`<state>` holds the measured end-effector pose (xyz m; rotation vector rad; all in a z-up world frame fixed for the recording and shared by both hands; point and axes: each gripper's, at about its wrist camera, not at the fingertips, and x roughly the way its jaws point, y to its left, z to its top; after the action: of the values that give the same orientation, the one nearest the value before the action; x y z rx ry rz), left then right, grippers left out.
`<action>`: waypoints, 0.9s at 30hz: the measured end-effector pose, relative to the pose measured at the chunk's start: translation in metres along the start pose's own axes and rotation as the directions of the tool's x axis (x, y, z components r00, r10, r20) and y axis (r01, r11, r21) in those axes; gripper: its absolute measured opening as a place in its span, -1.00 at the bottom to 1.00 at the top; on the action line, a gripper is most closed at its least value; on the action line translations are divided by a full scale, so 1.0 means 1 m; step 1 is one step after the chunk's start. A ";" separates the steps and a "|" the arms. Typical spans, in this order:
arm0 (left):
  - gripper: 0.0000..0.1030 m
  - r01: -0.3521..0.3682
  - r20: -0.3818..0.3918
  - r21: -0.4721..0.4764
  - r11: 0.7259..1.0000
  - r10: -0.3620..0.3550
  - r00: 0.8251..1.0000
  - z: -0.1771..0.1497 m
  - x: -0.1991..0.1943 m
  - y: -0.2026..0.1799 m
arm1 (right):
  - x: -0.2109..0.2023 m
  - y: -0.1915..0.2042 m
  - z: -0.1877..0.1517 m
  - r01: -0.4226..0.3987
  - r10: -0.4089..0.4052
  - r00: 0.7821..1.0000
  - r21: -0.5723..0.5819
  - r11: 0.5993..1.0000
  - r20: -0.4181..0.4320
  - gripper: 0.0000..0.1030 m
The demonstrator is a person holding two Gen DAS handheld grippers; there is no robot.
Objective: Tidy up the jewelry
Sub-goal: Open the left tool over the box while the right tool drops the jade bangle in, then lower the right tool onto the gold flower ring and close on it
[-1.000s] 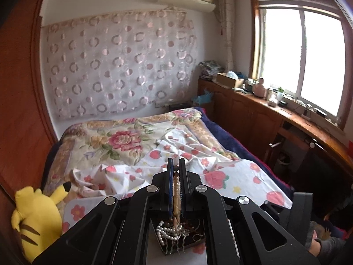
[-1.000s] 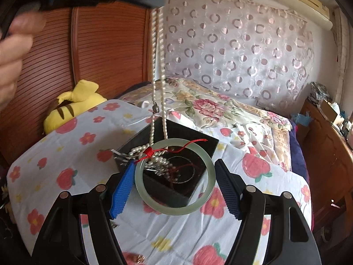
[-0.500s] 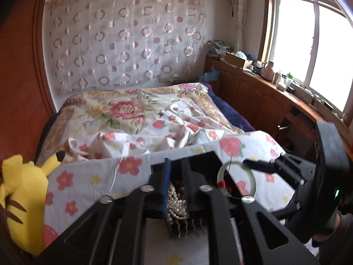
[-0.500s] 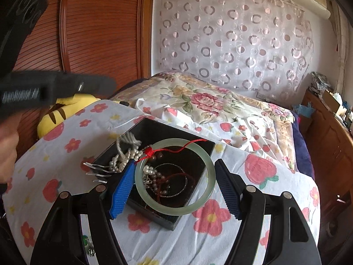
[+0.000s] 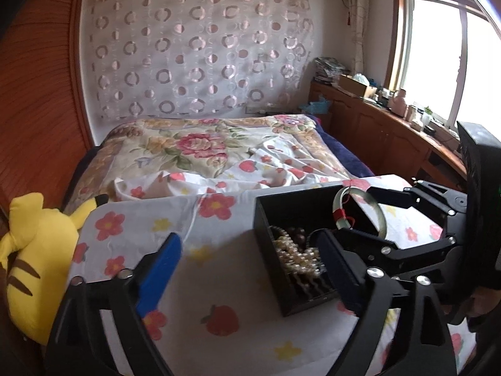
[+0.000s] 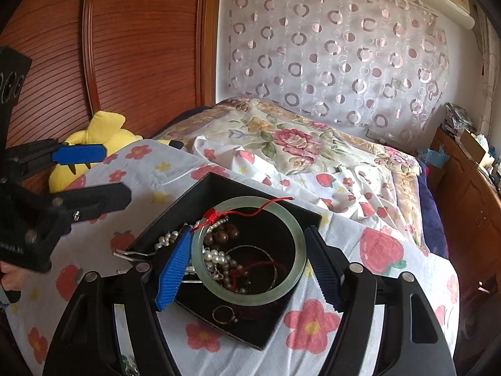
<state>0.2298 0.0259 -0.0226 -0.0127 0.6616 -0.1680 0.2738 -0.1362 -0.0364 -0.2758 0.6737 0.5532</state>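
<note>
A black jewelry box [image 6: 184, 200] sits on the flower-print cloth; it also shows in the left wrist view [image 5: 266, 222]. A pearl necklace [image 5: 297, 253] lies inside with brown beads [image 6: 224, 233], a thin bangle [image 6: 272, 269] and a ring [image 6: 224, 315]. My right gripper [image 6: 247, 263] is shut on a pale green jade bangle [image 6: 250, 297] with a red cord, held over the box; the bangle also shows in the left wrist view [image 5: 339, 200]. My left gripper [image 5: 250, 269] is open and empty, left of the box; it also shows in the right wrist view [image 6: 94, 172].
A yellow plush toy [image 5: 34, 250] lies at the left edge by the wooden headboard [image 6: 141, 47]. A rumpled floral quilt [image 5: 200, 147] covers the bed beyond. A wooden cabinet [image 5: 391, 131] runs along the right under the window. More jewelry [image 6: 126, 365] lies at the cloth's near edge.
My left gripper lowered the pearl necklace into the box, opened, let it go and moved off to the left. My right gripper still holds the jade bangle over the box.
</note>
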 end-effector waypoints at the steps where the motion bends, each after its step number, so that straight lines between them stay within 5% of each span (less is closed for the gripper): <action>1: 0.80 -0.002 0.005 -0.002 1.000 0.002 1.000 -0.001 0.000 0.003 | 0.001 0.000 0.001 -0.001 0.001 1.000 0.000 1.000 -0.001 0.44; 14: 0.85 0.009 -0.001 0.029 1.000 -0.009 1.000 -0.040 -0.019 0.008 | -0.019 -0.001 -0.004 0.010 -0.010 1.000 0.004 1.000 0.013 0.57; 27: 0.85 0.048 -0.036 0.095 0.994 -0.044 0.998 -0.091 -0.051 -0.024 | -0.086 0.017 -0.081 -0.064 0.064 0.998 -0.035 0.997 0.009 0.36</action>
<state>0.1308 0.0140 -0.0623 0.0673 0.6867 -0.2446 0.1673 -0.1897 -0.0419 -0.2849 0.6657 0.6273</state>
